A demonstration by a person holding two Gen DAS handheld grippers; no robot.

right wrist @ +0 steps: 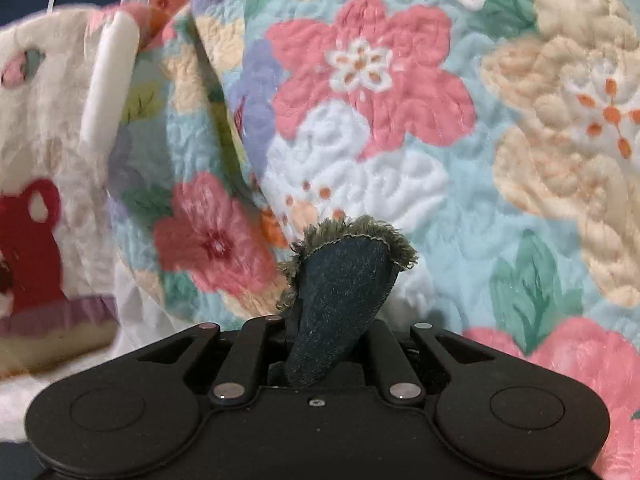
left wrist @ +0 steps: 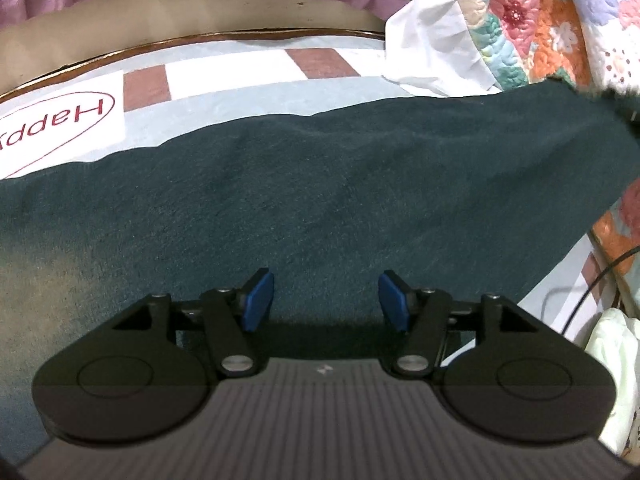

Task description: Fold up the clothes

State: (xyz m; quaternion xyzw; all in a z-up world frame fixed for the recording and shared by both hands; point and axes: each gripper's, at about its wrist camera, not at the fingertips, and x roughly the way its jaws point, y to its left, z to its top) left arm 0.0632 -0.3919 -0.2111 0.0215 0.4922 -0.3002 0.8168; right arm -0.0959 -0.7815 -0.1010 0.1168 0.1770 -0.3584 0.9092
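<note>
My left gripper (left wrist: 326, 300) has its blue pads (left wrist: 259, 300) spread wide, gripping nothing. My right gripper (right wrist: 326, 332) is clamped tight, its fingers hidden behind what they pinch.

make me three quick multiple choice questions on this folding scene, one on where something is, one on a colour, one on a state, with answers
1. Where does the dark cloth lie in the left wrist view?
A. on a patterned sheet with red lettering
B. inside a basket
C. on a hanger

2. What colour are the pads on the left gripper?
A. red
B. blue
C. yellow

3. What is the state of the right gripper?
A. open and empty
B. shut on a white sock
C. shut on a frayed corner of the dark cloth

Answers:
1 A, the cloth spreads over the sheet with blocks and red writing.
2 B, both pads show blue against the black fingers.
3 C, the frayed corner sticks up between the closed fingers, before the flowered quilt.
</note>
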